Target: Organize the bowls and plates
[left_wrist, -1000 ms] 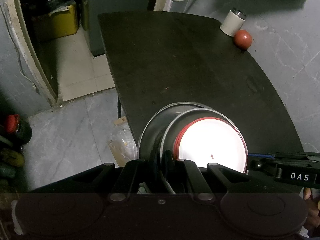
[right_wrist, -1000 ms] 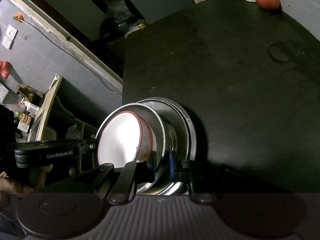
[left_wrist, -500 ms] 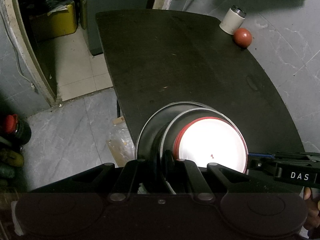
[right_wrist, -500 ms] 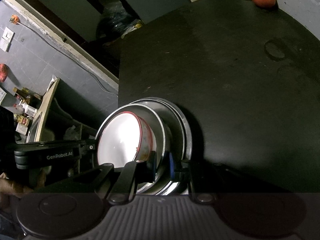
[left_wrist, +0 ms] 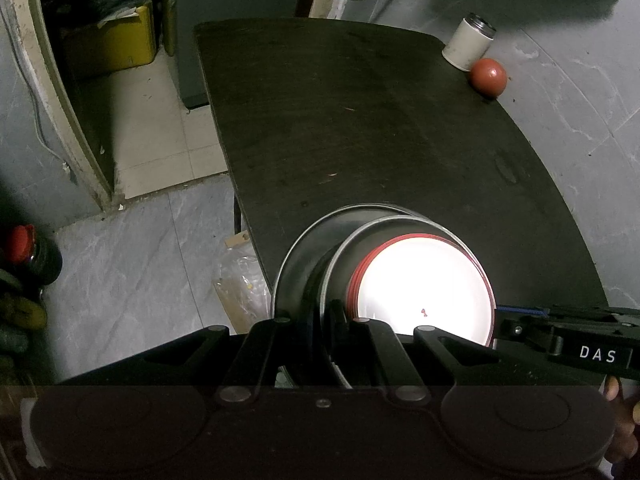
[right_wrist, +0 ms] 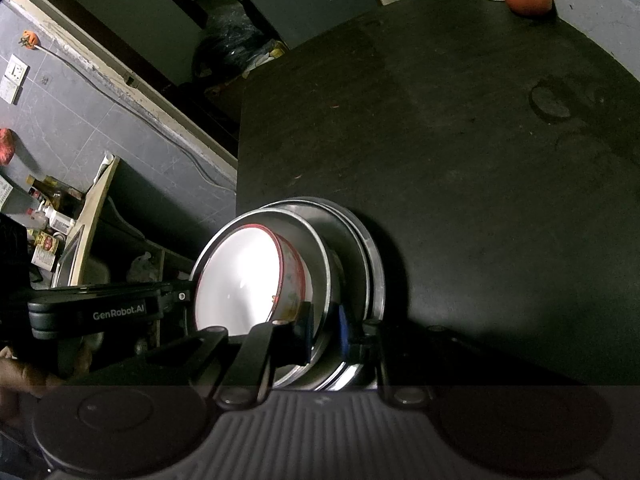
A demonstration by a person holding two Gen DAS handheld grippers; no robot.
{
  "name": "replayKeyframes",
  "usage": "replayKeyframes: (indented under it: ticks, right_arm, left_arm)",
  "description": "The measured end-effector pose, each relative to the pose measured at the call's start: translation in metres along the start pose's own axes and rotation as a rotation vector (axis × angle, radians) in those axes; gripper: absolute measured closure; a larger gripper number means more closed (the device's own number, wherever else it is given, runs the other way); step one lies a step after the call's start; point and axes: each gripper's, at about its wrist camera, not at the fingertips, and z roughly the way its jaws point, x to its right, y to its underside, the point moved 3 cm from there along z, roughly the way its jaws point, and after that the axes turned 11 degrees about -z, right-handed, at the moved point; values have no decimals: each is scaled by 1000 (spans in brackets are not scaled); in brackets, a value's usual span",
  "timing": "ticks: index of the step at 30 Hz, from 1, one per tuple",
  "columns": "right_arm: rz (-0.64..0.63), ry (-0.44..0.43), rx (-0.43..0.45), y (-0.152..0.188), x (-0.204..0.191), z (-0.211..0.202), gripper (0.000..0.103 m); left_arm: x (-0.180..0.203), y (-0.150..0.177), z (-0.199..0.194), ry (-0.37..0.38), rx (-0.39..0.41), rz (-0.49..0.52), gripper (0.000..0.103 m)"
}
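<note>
Left wrist view: left gripper [left_wrist: 320, 320] is clamped narrow on the rim of the steel bowl [left_wrist: 344, 248], near side of the stack. The white bowl with red rim [left_wrist: 424, 284] is nested inside it, opening facing up toward the camera, small red speck on its floor. A steel plate [left_wrist: 296, 256] sits underneath, its edge overhanging the near-left edge of the dark table [left_wrist: 360, 120]. Only this view shows the floor tiles, the yellow box [left_wrist: 112, 40], and the right gripper's body marked "DAS" coming in from the right with fingertips of a hand [left_wrist: 618, 396] behind it.

Right wrist view: right gripper [right_wrist: 324, 328] has its jaws nearly closed on the opposite rim of the stack; blue pad on the outer side, black finger inside. From here the steel layers read as a bowl over at least two plate rims [right_wrist: 374, 264]; exact count is unclear. The white bowl's side wall shows red staining, not visible from the left. The left gripper's body marked "GenRobot.AI" enters from the left.

Stack is round, axis vertical, seated on the table at the near edge. Both grippers are pitched steeply down, facing each other across the stack. White can [left_wrist: 468, 44] and red ball [left_wrist: 488, 76] are at the far right corner, touching.
</note>
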Motion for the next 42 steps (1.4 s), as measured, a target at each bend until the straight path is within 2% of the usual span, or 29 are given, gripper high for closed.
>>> replayKeyframes:
  ticks: [13,20,22,30,32,34,37,39,42]
  right_arm:
    - [-30,25,8,-1,-4,2,86]
    - [-35,42,24,1,-3,0,70]
    - [-39,45,25,2,-3,0,69]
    - [-79,65,68,5,-6,-10,62]
    - [-97,68,83,6,-8,-13,60]
    - [-114,68,96,7,-9,-17,58]
    - [-139,62,120,8,-11,-25,55]
    - [-155,58,135,10,-11,-30,52]
    - [-171,49,155,11,-10,-38,48]
  left_arm:
    - [-2,1,-3,-2,4,-31,96]
    - [-6,4,-7,-13,24,-55,84]
    - [-7,5,-9,-13,33,-66,82]
    - [-7,9,-23,-41,90,-90,68]
    - [-6,12,-28,-47,109,-98,60]
    - [-5,16,-33,-65,128,-109,57]
    - [-3,22,-39,-61,152,-130,44]
    - [0,27,-42,-74,170,-138,42]
    - [3,36,-49,-104,217,-157,32]
